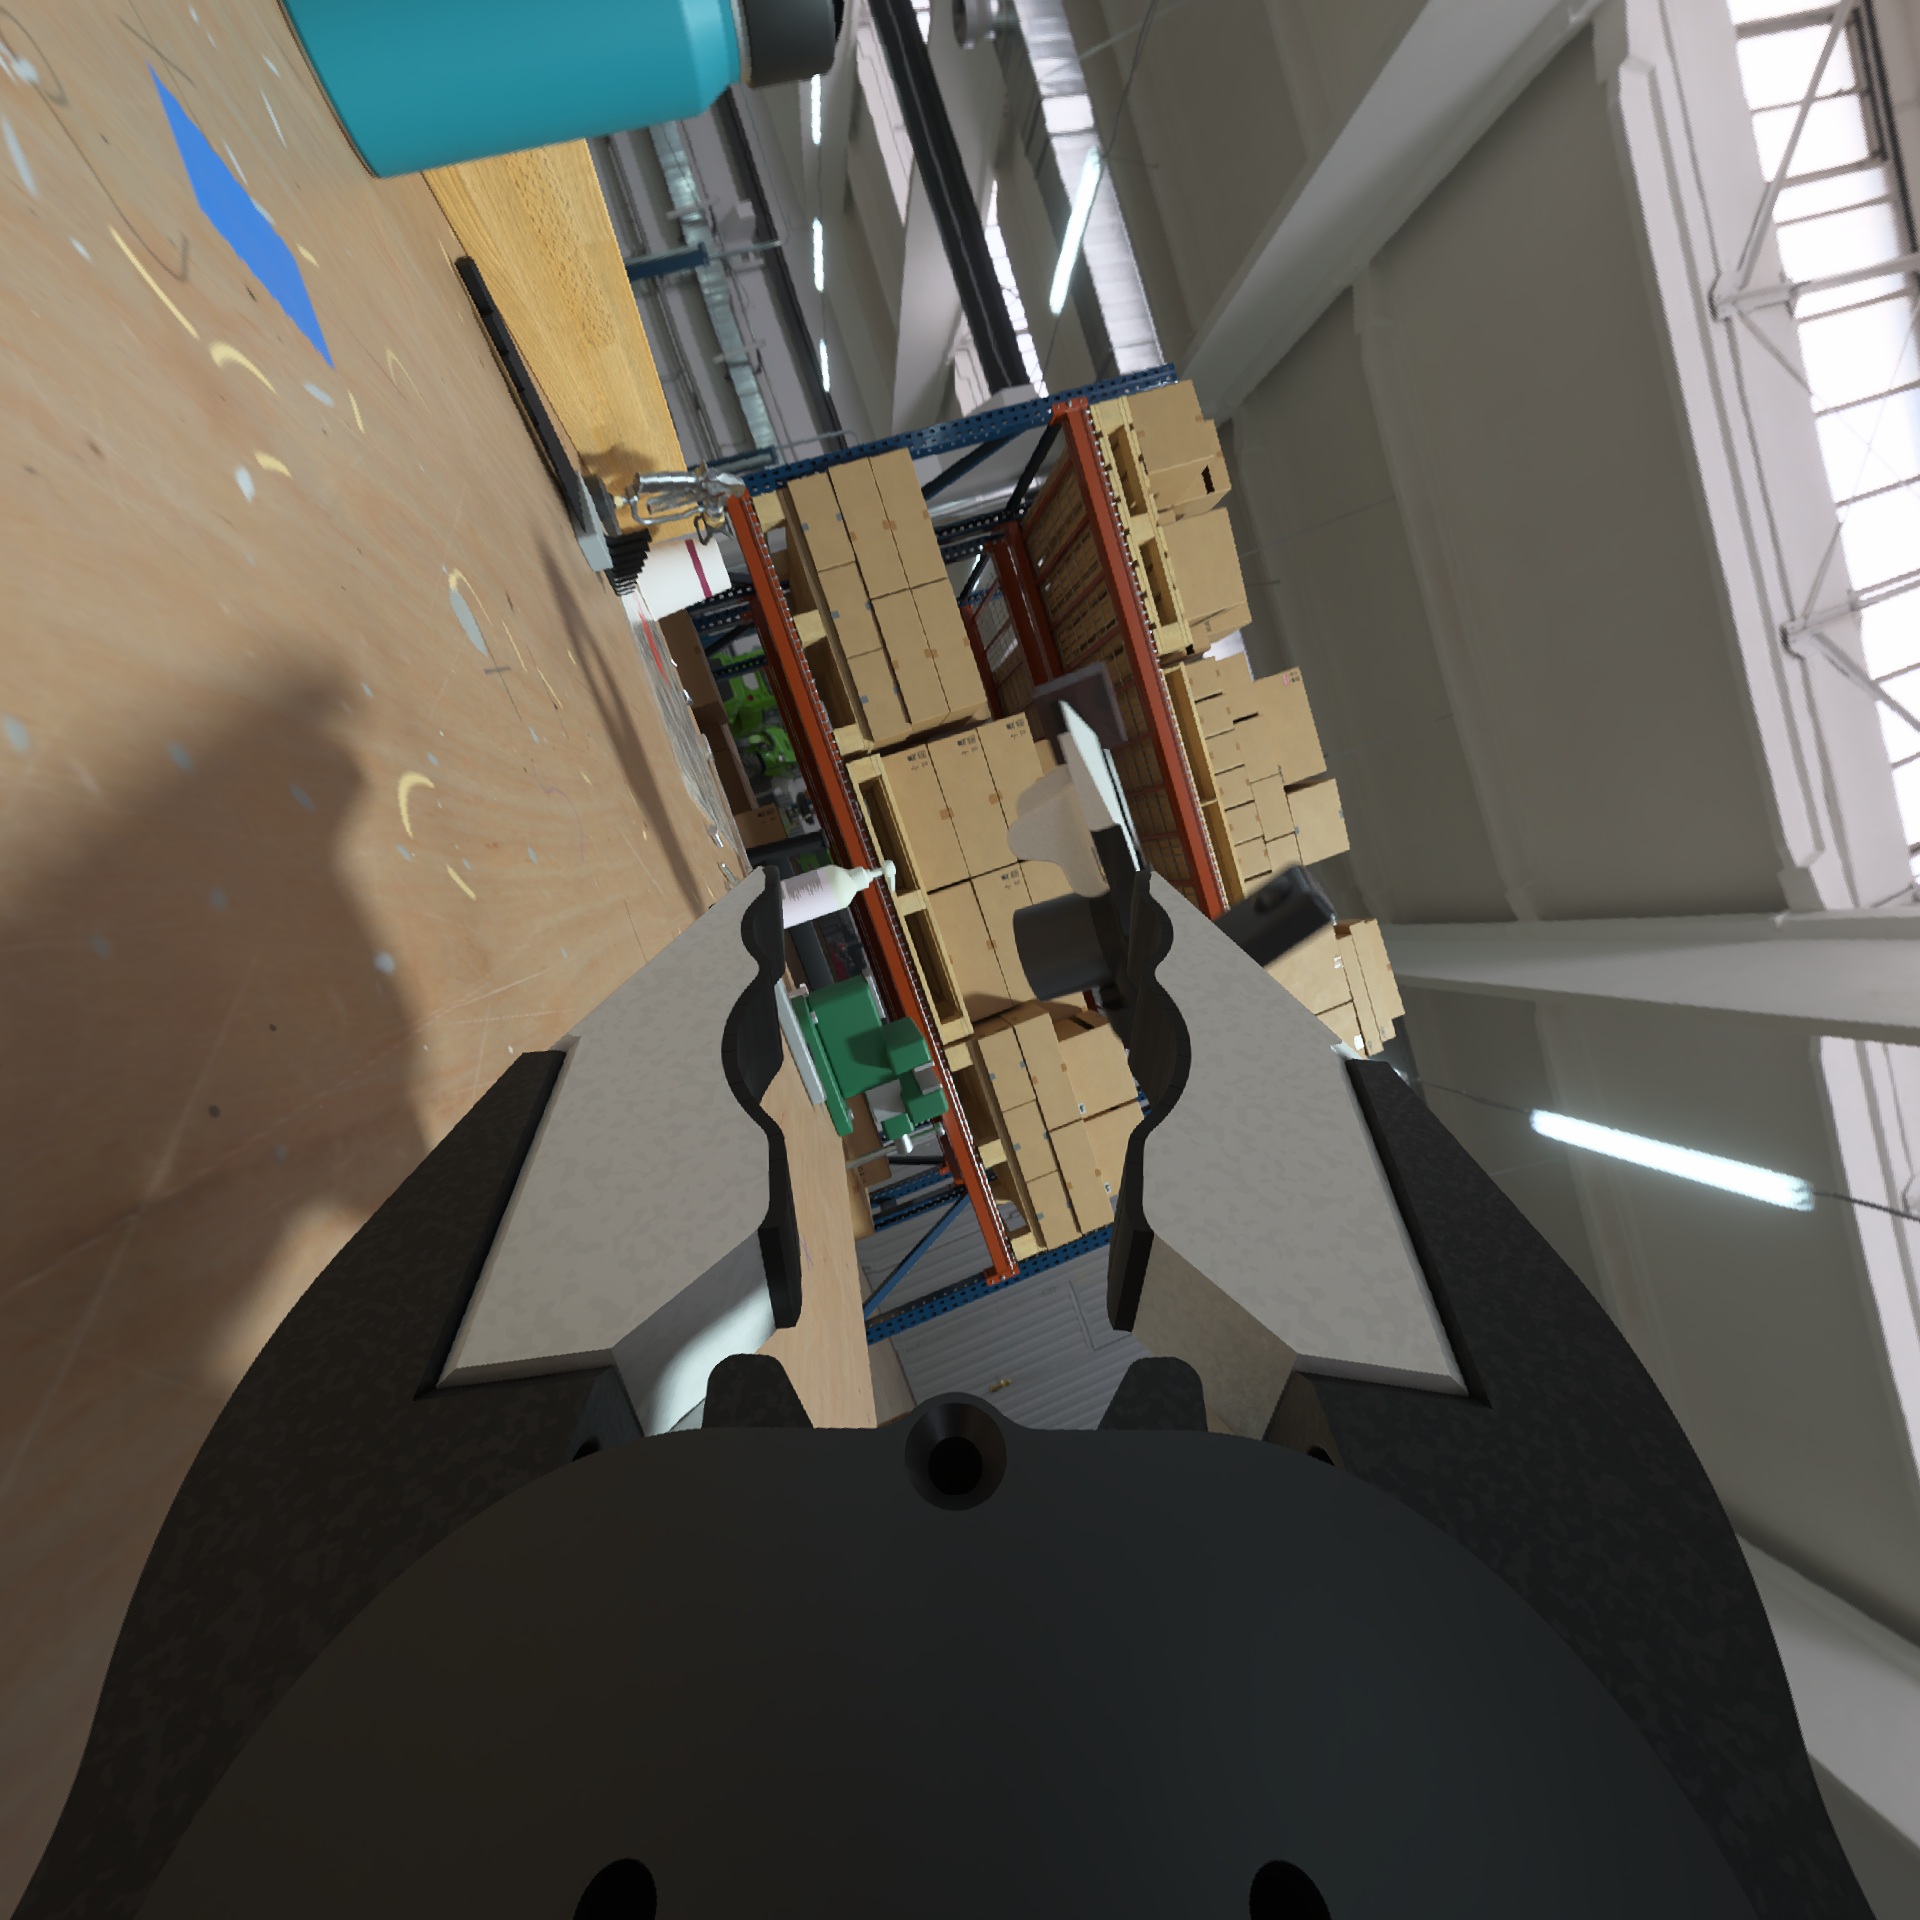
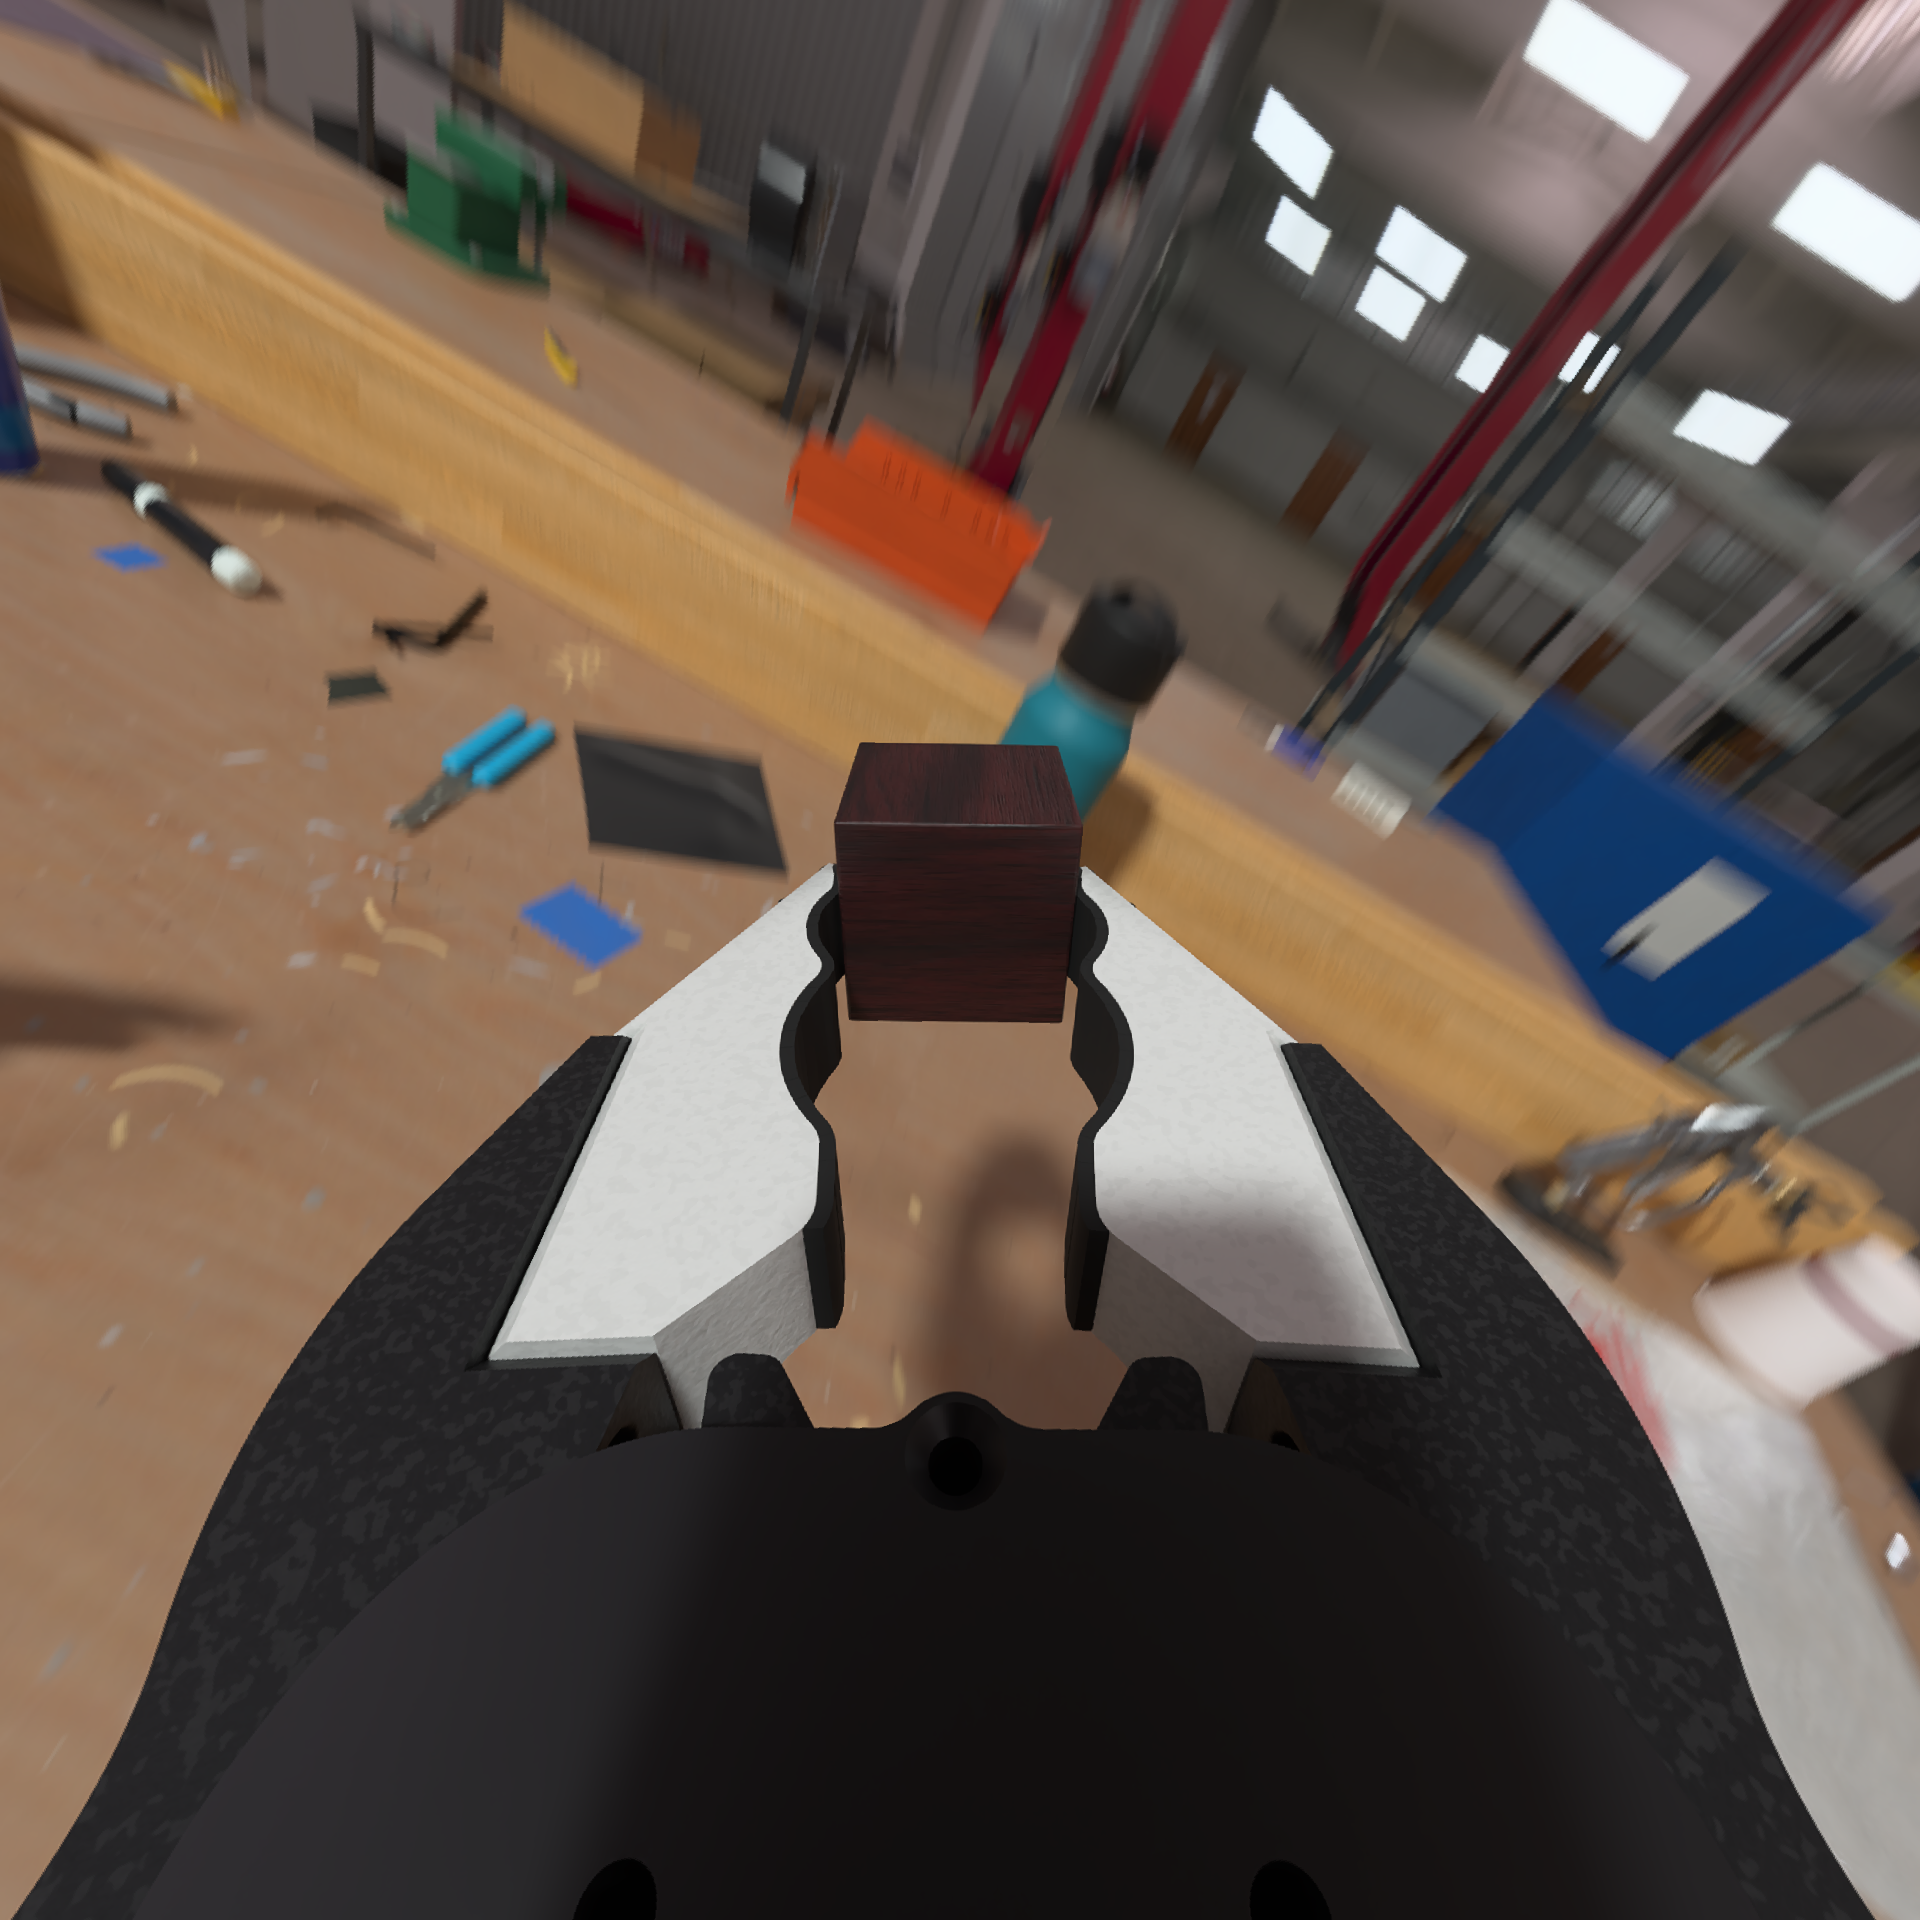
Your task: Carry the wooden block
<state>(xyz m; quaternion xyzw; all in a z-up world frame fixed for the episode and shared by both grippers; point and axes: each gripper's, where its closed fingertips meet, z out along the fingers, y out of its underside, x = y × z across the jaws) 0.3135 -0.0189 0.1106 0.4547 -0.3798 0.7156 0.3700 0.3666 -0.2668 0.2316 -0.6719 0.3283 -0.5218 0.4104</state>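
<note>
Block, dark reddish wood, cube-shaped

Scuffed wooden workbench, blue-handled pliers, black marker, black sheet, teal bottle

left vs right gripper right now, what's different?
The right gripper is shut on the dark wooden block, pinched at its fingertips; the left gripper is open and holds nothing. The right wrist view is motion-blurred above the workbench; the left wrist view is sharp and rolled sideways. Both have the same white fingers with black pads.
</note>
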